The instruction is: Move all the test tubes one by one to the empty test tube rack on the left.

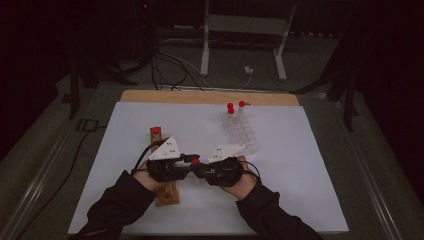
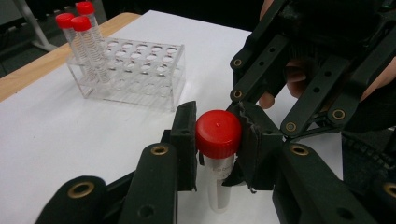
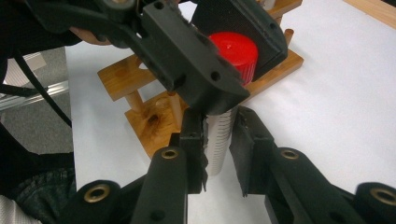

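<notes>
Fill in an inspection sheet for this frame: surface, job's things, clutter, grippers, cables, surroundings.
Surface: white sheet over a wooden board, on a grey table.
Job's things: red-capped tube held upright between both grippers; clear rack holding three capped tubes; wooden rack with one capped tube, seen in the high view.
Clutter: nothing seen.
Grippers: left gripper shut on the tube's red cap; right gripper shut on the tube's graduated body below.
Cables: black cable crossing the table at left; each gripper trails its own cable.
Surroundings: dark room; white frame stand and loose wires behind the table.
</notes>
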Tool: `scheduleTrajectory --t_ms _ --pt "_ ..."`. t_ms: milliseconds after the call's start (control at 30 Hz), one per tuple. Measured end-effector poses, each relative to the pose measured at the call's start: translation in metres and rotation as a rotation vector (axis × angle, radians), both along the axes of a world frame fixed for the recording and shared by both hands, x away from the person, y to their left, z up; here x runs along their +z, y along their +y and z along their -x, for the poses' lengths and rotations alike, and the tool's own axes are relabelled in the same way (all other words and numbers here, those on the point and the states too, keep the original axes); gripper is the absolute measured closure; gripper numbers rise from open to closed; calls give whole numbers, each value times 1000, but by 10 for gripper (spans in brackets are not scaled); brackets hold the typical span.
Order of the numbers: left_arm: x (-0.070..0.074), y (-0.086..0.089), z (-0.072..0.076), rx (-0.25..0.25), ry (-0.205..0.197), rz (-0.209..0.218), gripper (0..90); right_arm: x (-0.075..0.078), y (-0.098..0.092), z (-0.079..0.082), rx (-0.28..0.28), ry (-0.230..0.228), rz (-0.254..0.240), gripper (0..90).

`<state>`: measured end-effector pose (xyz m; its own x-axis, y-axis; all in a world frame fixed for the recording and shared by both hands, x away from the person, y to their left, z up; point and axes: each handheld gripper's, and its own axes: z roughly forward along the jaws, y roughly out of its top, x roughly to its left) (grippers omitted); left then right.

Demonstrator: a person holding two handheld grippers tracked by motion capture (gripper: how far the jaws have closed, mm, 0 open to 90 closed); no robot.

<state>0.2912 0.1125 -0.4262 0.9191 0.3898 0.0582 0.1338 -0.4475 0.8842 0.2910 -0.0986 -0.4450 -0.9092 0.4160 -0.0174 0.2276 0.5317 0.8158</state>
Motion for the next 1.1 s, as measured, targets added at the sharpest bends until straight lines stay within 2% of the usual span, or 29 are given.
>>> scheduleTrajectory --t_ms 133,167,233,333,500,633,800,900,1100 --pt "4 1 0 -14 -1 -3 713 0 -1 1 0 -6 -17 734" --pt "4 1 0 -8 -10 -12 714 1 -1 1 9 2 -26 698" --pt "6 3 -1 -7 -7 -8 714 2 -2 2 2 -11 -37 603" --pt "9 7 -2 6 -14 -5 714 6 -5 3 -12 -31 -51 545" --pt "16 16 -5 38 -23 6 715 12 -12 3 -35 -40 -71 411" --pt "22 24 -8 70 -38 15 715 13 -19 2 -46 -23 -92 335" --pt "31 36 -12 110 -55 26 715 14 -27 3 -90 -21 -106 165" --pt "36 43 -12 130 -62 41 715 15 -32 3 -106 -27 -117 141" --pt "43 57 -15 173 -69 36 715 16 -41 1 -132 -28 -139 55"
